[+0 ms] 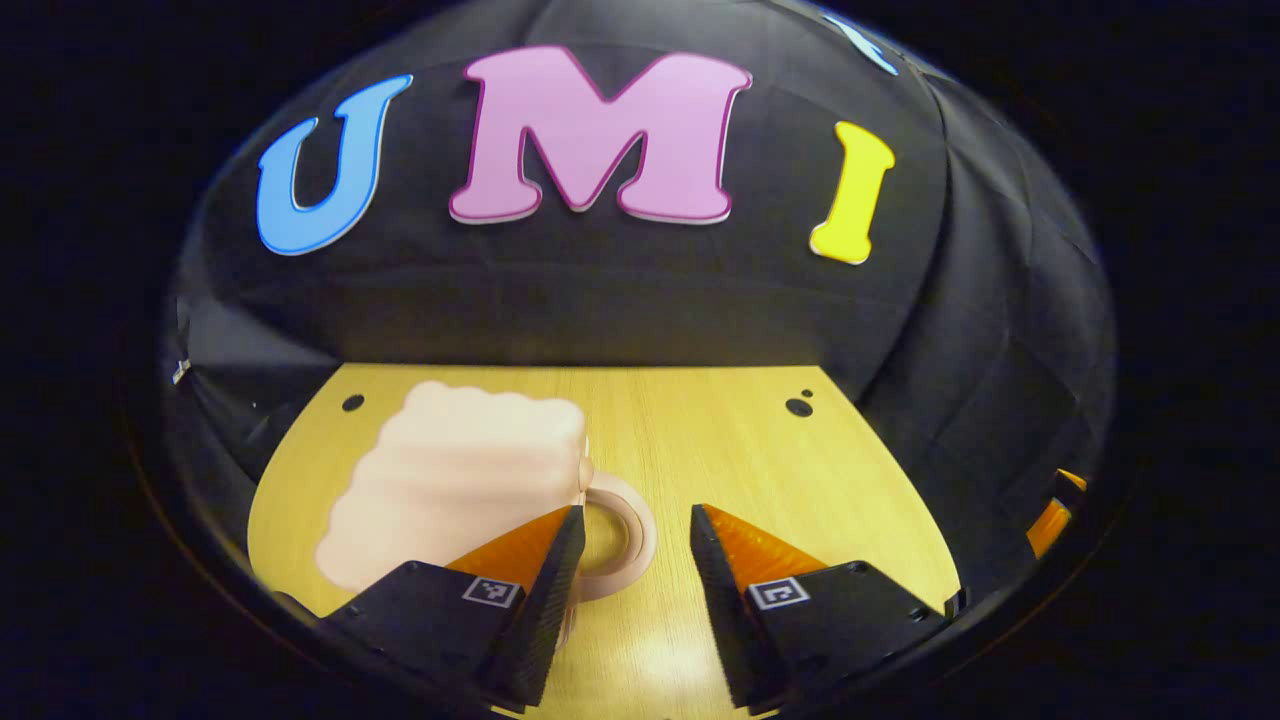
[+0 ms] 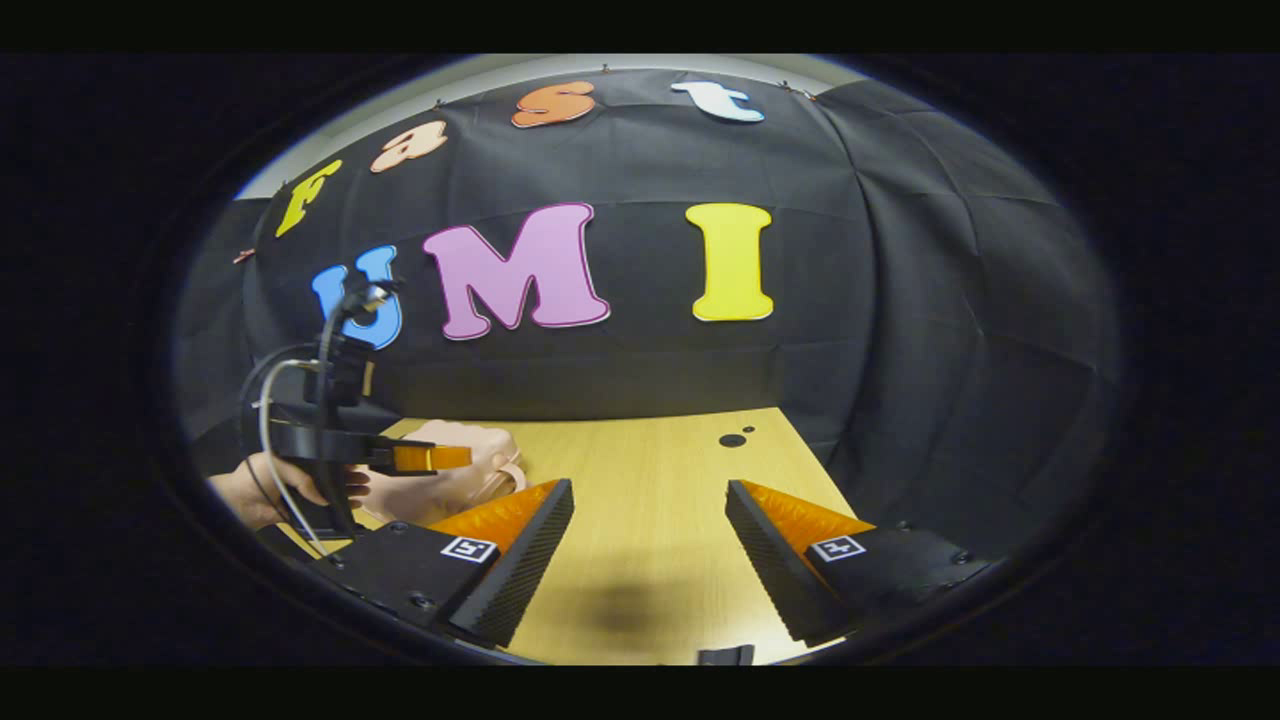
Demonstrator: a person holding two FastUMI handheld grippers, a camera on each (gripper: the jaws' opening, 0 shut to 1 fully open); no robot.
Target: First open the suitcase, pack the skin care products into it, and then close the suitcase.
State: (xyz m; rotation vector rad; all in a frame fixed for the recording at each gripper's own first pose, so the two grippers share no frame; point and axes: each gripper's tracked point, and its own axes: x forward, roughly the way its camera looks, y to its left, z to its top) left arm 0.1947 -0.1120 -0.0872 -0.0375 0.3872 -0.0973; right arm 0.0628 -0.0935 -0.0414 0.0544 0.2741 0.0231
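A small pale pink suitcase (image 1: 450, 470) lies shut on the wooden table (image 1: 700, 430), its ring handle (image 1: 632, 520) pointing toward the table's middle. My left gripper (image 1: 637, 512) is open just in front of that handle, and its left finger overlaps the case's near corner. The right gripper view has the suitcase (image 2: 455, 485) at the left, with the left gripper (image 2: 430, 458) held by a hand (image 2: 255, 492) hovering at its near side. My right gripper (image 2: 650, 487) is open over bare tabletop, to the right of the case, with nothing between its fingers.
The table (image 2: 650, 450) ends at the black cloth wall behind and on the right. Small dark holes (image 1: 798, 406) (image 1: 352, 403) mark its far corners. A cable (image 2: 268, 430) loops off the left gripper's body.
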